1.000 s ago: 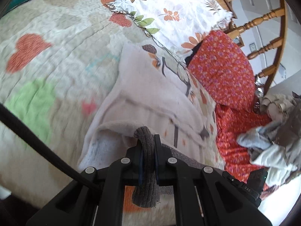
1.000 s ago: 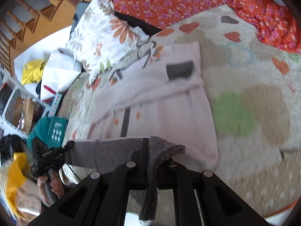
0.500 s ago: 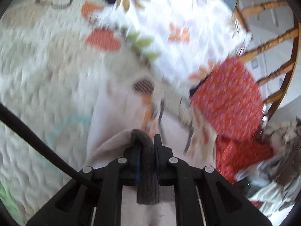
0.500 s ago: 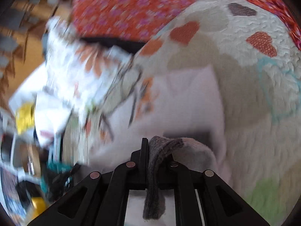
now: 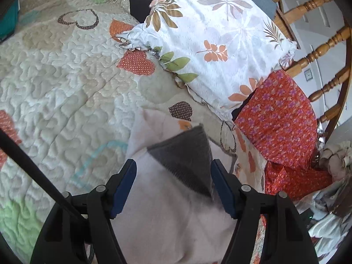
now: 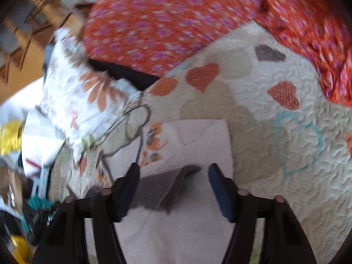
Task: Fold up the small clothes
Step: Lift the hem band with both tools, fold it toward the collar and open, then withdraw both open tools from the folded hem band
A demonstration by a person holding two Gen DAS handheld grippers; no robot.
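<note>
Two grippers work one garment (image 5: 167,220), a pale pink piece with a grey ribbed hem (image 5: 187,165), lying folded on the quilt (image 5: 55,88) just beside the leaf-print pillow (image 5: 220,44). On our left, the left gripper (image 5: 173,180) is opening its jaws; the grey hem lies between them, close to the right-hand pad, but nothing clamps it. On our right, the right gripper (image 6: 173,187) is opening too, with the hem's other end (image 6: 162,187) loose between its pads. We judge the fabric light, soft and limp, likely to sag and creep when let go, so the thicker ribbed hem or a folded corner gives the surest hold. We count one garment, one quilt, one leafy pillow, one red flowered cloth (image 6: 176,22).
</note>
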